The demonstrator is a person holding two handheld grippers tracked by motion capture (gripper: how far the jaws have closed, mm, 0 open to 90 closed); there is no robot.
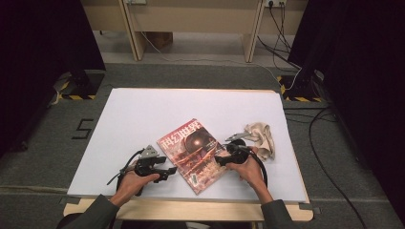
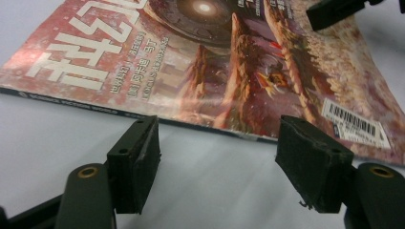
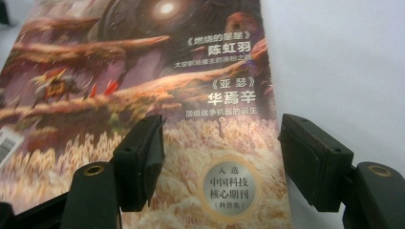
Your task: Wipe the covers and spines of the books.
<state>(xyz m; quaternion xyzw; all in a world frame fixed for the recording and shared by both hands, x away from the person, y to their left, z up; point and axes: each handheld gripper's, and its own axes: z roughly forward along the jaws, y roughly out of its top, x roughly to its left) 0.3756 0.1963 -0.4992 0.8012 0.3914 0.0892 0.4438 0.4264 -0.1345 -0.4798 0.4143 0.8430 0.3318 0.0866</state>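
A magazine [image 1: 193, 153] with a reddish science-fiction cover lies flat and askew on the white table top [image 1: 143, 114]. My left gripper [image 1: 168, 171] rests low on the table just left of the magazine's spine. In the left gripper view its jaws [image 2: 219, 160] stand open with bare table between them, and the spine of the magazine [image 2: 191, 71] runs just beyond. My right gripper [image 1: 220, 160] sits at the magazine's right edge, open. In the right gripper view [image 3: 219, 162] one jaw hangs over the cover [image 3: 143, 95] and the other over the table.
A crumpled beige cloth [image 1: 261, 137] lies on the table right of my right gripper. The table's front edge runs close under both forearms. Cables [image 1: 325, 157] trail over the grey floor at the right, and a wooden desk [image 1: 191, 19] stands behind.
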